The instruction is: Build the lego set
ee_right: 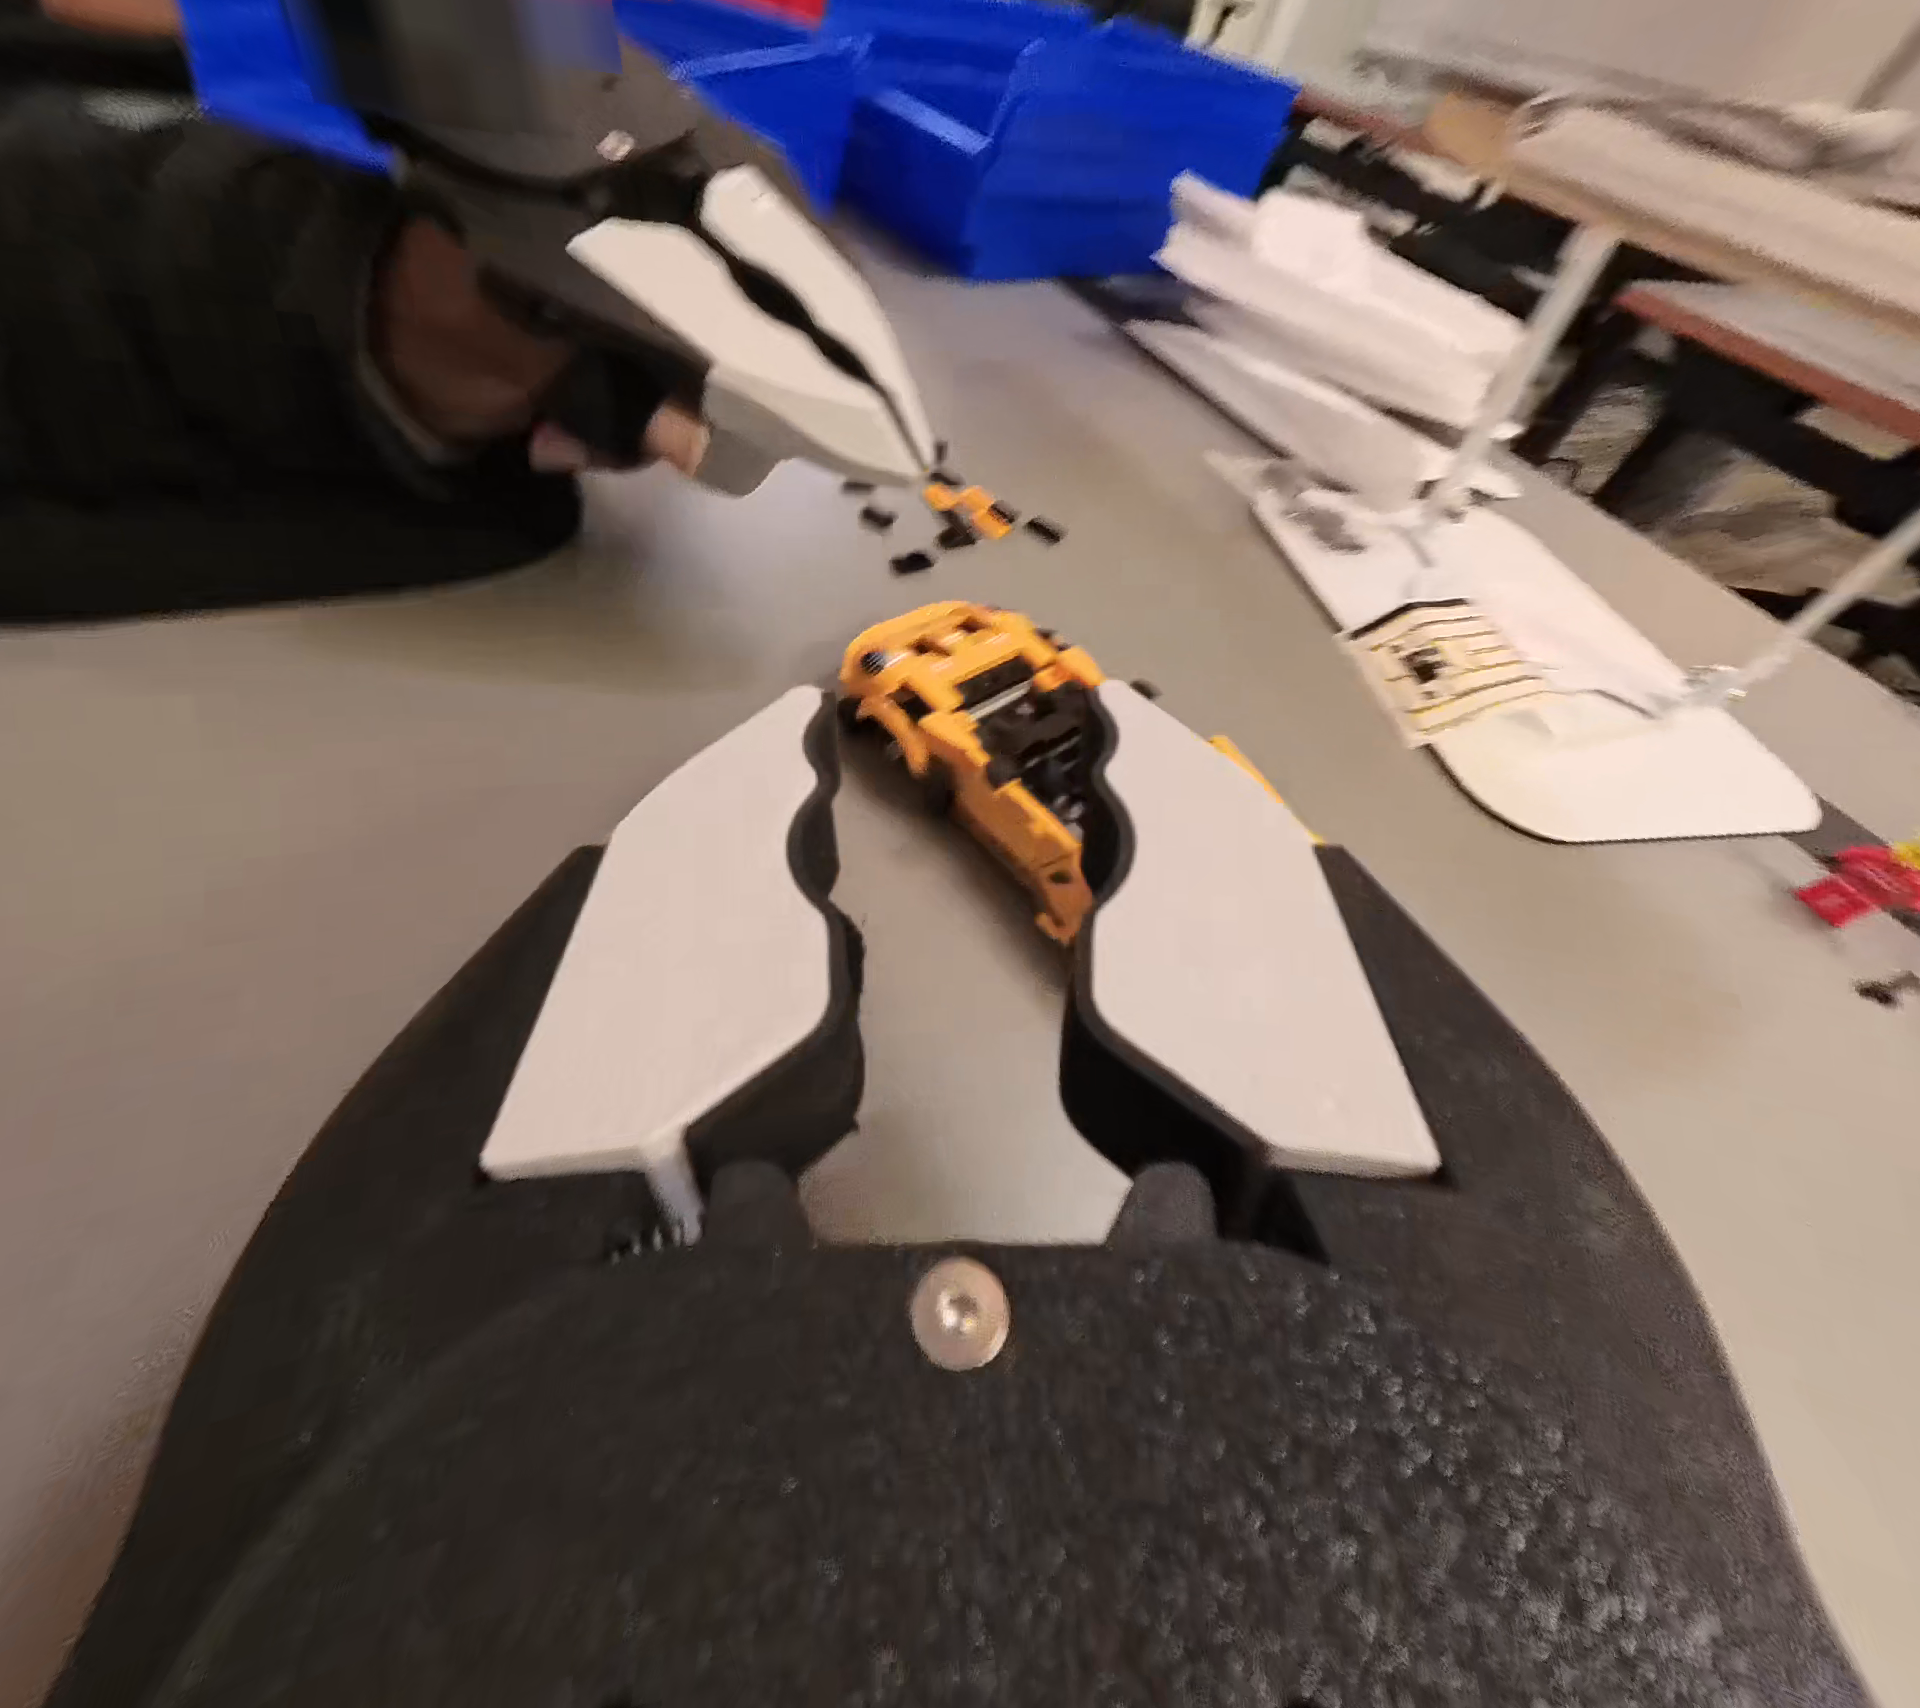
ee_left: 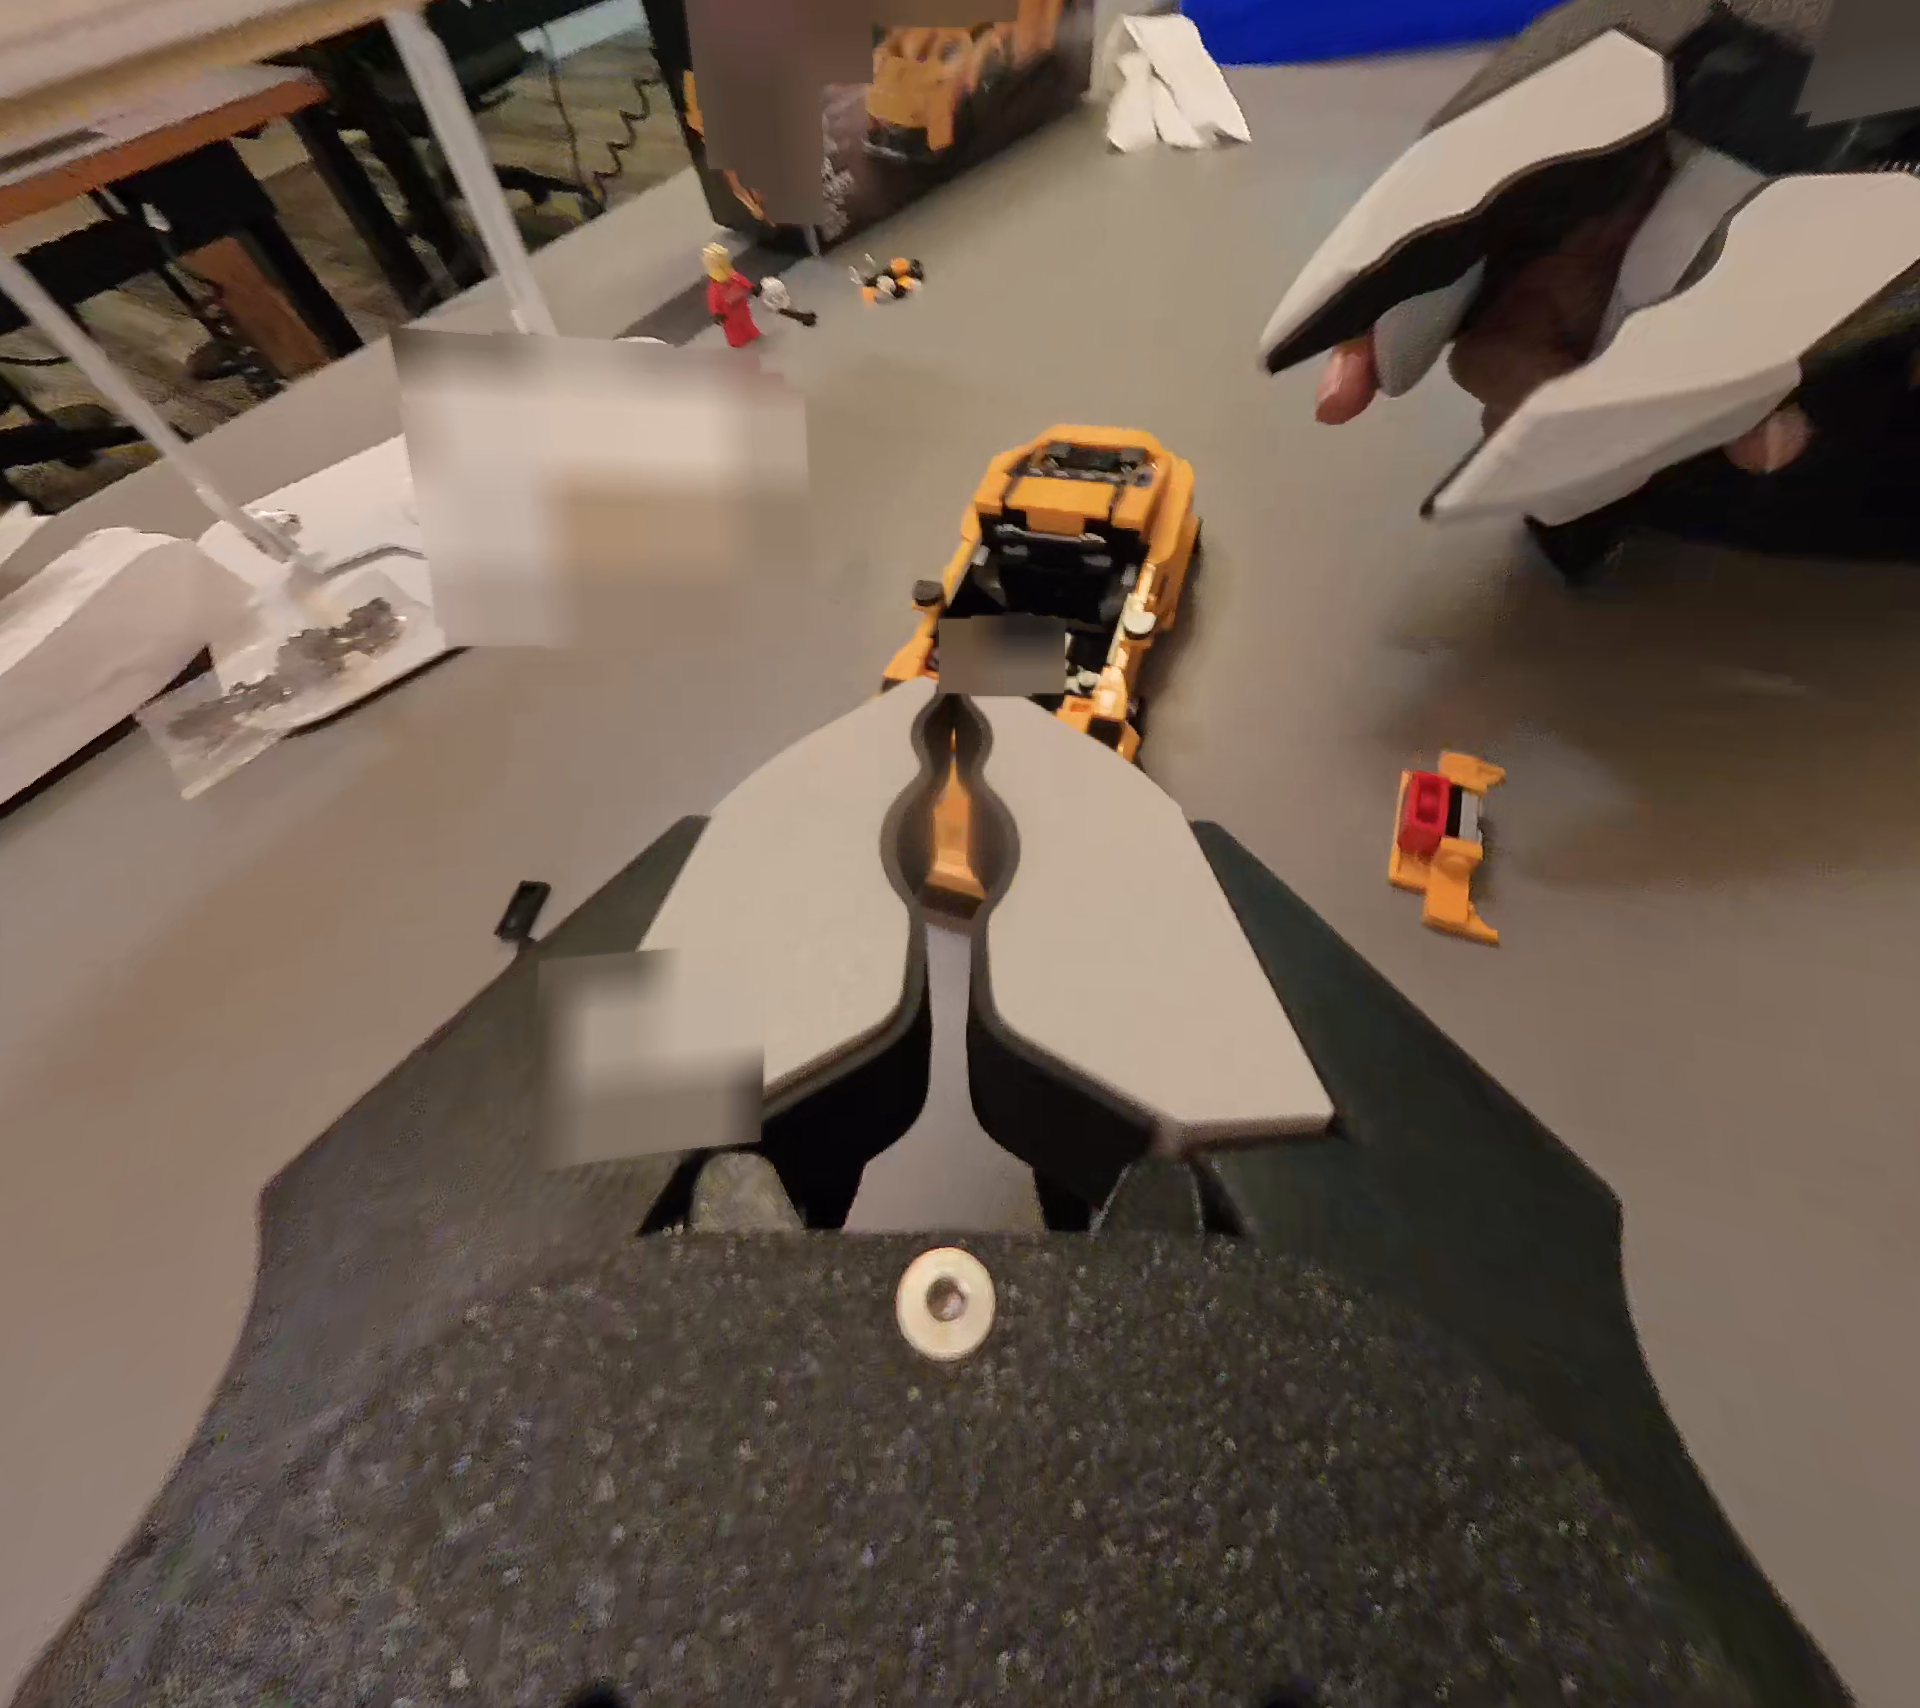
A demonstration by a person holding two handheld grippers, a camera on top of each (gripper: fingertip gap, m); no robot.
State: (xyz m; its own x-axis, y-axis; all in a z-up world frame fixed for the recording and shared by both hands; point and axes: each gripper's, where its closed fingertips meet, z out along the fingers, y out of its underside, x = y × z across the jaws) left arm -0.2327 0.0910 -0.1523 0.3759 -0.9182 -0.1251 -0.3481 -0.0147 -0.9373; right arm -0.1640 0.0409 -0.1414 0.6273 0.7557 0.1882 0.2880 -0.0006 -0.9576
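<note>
A partly built orange and black Lego car (ee_left: 1070, 557) stands on the grey table (ee_left: 1455, 1191). My left gripper (ee_left: 951, 702) is just behind it, shut on a small orange piece (ee_left: 951, 837) that shows in the gap between its fingers. In the right wrist view the left gripper (ee_right: 914, 463) tips down over a scatter of small black and orange pieces (ee_right: 966, 510). My right gripper (ee_right: 966, 702) is open and empty, with the car (ee_right: 977, 754) in line between its fingers. In the left wrist view it (ee_left: 1351, 427) hovers at the upper right, apart from the car.
An orange and red sub-assembly (ee_left: 1444, 837) lies right of the car. A red minifigure (ee_left: 732, 297), loose pieces (ee_left: 888, 276) and the set's box (ee_left: 935, 79) stand farther back. A bag of dark parts (ee_left: 281, 671) lies on white paper at left. Blue bins (ee_right: 1039, 131) line the back. The left gripper's tips are roughly 9 cm from the right gripper's.
</note>
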